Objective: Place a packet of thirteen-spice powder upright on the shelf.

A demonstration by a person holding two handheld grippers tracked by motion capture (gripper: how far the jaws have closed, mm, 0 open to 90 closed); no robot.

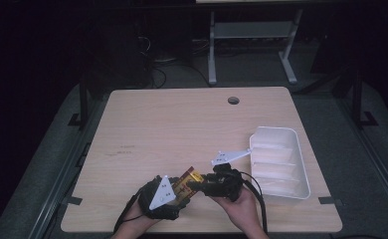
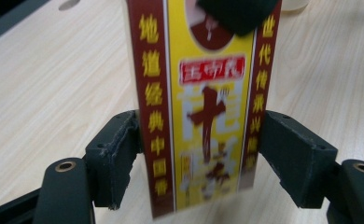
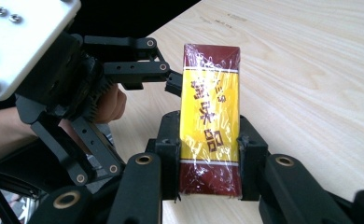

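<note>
1. Near the front edge of the wooden table [image 1: 182,119], both grippers meet over a red-and-yellow packet [image 1: 186,180], which is held clear of the tabletop between them.
2. The right gripper [image 3: 209,148] clamps the packet [image 3: 211,119]: both black pads press against its long sides at the dark red end, and the clear wrap creases there.
3. The left gripper [image 2: 199,158] stands partly open around the packet [image 2: 203,107]. A narrow gap shows between each pad and the packet edge, so neither pad presses on it.
4. In the left gripper view, a jaw tip of the right gripper covers the far end of the packet.
5. A white compartment tray [image 1: 280,162] sits on the right side of the table, apart from both grippers.
</note>
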